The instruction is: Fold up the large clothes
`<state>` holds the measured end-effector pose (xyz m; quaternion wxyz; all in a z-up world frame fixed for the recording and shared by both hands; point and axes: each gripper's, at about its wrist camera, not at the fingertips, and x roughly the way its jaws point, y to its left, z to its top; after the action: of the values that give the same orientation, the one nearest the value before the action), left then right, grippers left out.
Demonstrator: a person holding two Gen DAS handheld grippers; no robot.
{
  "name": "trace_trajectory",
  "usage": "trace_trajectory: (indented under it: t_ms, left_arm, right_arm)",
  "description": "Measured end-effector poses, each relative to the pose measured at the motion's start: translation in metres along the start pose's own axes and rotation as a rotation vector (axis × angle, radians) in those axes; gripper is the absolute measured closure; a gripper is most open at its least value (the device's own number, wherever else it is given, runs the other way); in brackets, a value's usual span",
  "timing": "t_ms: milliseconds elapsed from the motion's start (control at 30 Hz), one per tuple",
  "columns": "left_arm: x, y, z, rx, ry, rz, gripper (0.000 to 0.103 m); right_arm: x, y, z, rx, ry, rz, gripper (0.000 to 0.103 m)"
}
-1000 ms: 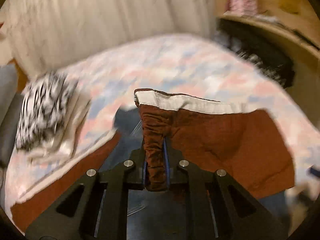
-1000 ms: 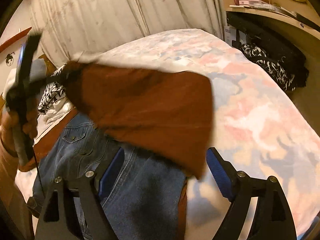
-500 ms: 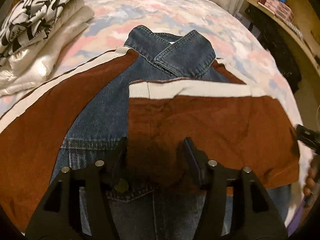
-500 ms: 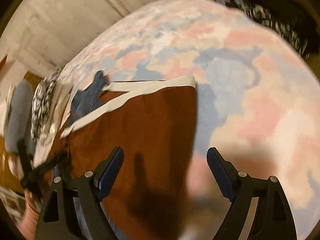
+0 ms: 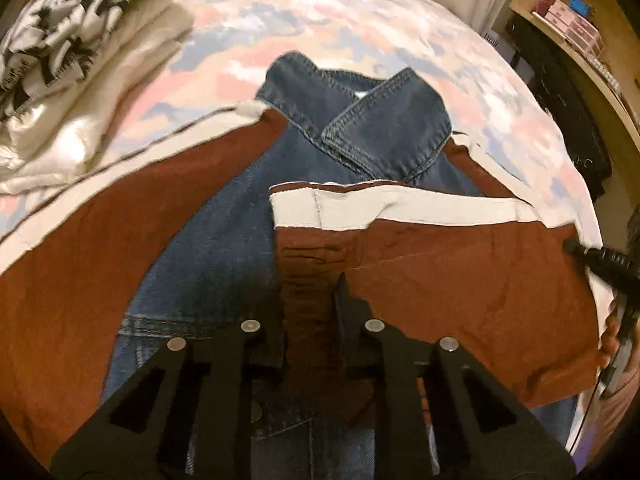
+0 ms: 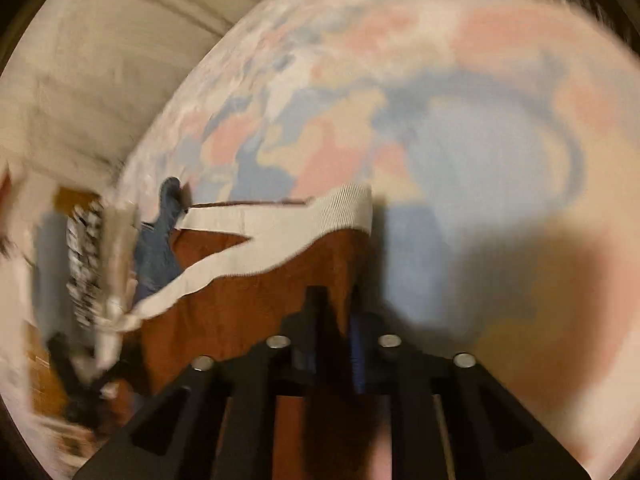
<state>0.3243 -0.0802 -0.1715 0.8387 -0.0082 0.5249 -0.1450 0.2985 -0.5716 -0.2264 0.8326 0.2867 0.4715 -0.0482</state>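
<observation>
A denim jacket (image 5: pixel 224 248) with brown sleeves lies face up on the bed, collar (image 5: pixel 360 120) pointing away. The right brown sleeve (image 5: pixel 460 280) is folded across the chest, its white cuff (image 5: pixel 400 210) at the middle. My left gripper (image 5: pixel 310 300) is closing, and a bunched fold of this sleeve is pressed between its fingers. The other sleeve (image 5: pixel 80 260) lies spread out to the left. In the blurred right wrist view, my right gripper (image 6: pixel 334 320) is shut on the brown sleeve's (image 6: pixel 248 300) outer edge, below the white cuff (image 6: pixel 340 208). Its tip also shows as the right gripper (image 5: pixel 592 260) in the left view.
A pile of folded clothes (image 5: pixel 72 40), black-and-white over cream, lies at the far left of the pastel bedspread (image 5: pixel 320 12). A wooden desk (image 5: pixel 580 28) with small boxes and dark clothing (image 5: pixel 568 120) stands to the right. A curtain (image 6: pixel 100 60) hangs behind the bed.
The left gripper came down with the lifted sleeve, laid it across the jacket, opened, then closed on it again. The right gripper slid to the sleeve's outer edge and shut on it.
</observation>
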Motion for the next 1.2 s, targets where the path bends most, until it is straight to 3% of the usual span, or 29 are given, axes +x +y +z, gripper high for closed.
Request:
trace_trajectory:
  t_ms: [133,200,300,333,400,433,467,500,633,700,733,767,800,867,967,1067,1100,1200]
  left_arm:
    - [-0.011,-0.003,-0.011,0.050,-0.056,0.071,0.089]
    - [-0.004,-0.001,-0.017,0.061,-0.043,0.103,0.089]
    - [-0.002,0.003,-0.020,0.060,-0.025,0.087,0.087]
    - [-0.004,0.005,-0.020,0.055,-0.021,0.078,0.084]
    - [-0.012,0.010,-0.019,0.042,0.000,0.041,0.073]
    - [-0.015,0.012,-0.019,0.039,-0.003,0.035,0.068]
    - [-0.020,0.014,-0.020,0.033,-0.014,0.031,0.067]
    - [-0.025,0.016,-0.022,0.030,-0.026,0.026,0.067]
    - [-0.028,0.019,-0.031,0.032,-0.012,0.013,0.067]
    - [-0.023,0.014,-0.039,0.047,-0.001,0.048,0.067]
    - [-0.021,0.013,-0.041,0.050,0.002,0.057,0.073]
    - [-0.020,0.008,-0.045,0.062,0.001,0.079,0.074]
    - [-0.021,0.005,-0.048,0.071,-0.014,0.097,0.077]
    - [-0.030,0.001,-0.054,0.083,-0.060,0.113,0.078]
    - [-0.031,0.004,-0.066,0.082,-0.052,0.123,0.078]
    - [-0.031,0.012,-0.073,0.064,-0.019,0.118,0.069]
    - [-0.035,0.014,-0.072,0.059,-0.019,0.121,0.062]
    - [-0.063,0.014,-0.076,0.093,-0.050,0.121,0.056]
  right_arm:
    - [-0.030,0.043,0.013,-0.128,-0.152,-0.078,0.100]
    - [-0.013,0.054,0.012,-0.169,-0.105,-0.164,0.100]
    - [0.009,0.055,0.000,-0.193,-0.017,-0.268,0.099]
    - [0.007,0.051,-0.004,-0.172,0.004,-0.246,0.093]
    - [-0.009,0.043,-0.011,-0.125,0.014,-0.181,0.065]
    - [-0.023,0.041,-0.016,-0.107,0.004,-0.136,0.040]
    - [-0.037,0.039,-0.024,-0.109,-0.013,-0.115,0.028]
    - [-0.051,0.038,-0.032,-0.126,-0.026,-0.110,0.027]
    - [-0.080,0.020,-0.079,-0.160,0.022,-0.106,0.027]
    - [-0.077,0.017,-0.102,-0.157,0.067,-0.095,0.027]
    - [-0.071,0.015,-0.113,-0.162,0.094,-0.108,0.035]
    - [-0.066,0.014,-0.122,-0.180,0.112,-0.119,0.072]
    - [-0.061,0.014,-0.129,-0.194,0.135,-0.120,0.089]
    - [-0.070,0.018,-0.138,-0.202,0.101,-0.142,0.094]
    - [-0.081,0.024,-0.146,-0.236,0.030,-0.211,0.095]
    - [-0.070,0.018,-0.154,-0.228,0.103,-0.265,0.088]
    - [-0.075,0.020,-0.154,-0.219,0.104,-0.269,0.086]
    - [-0.108,0.032,-0.151,-0.203,0.067,-0.305,0.055]
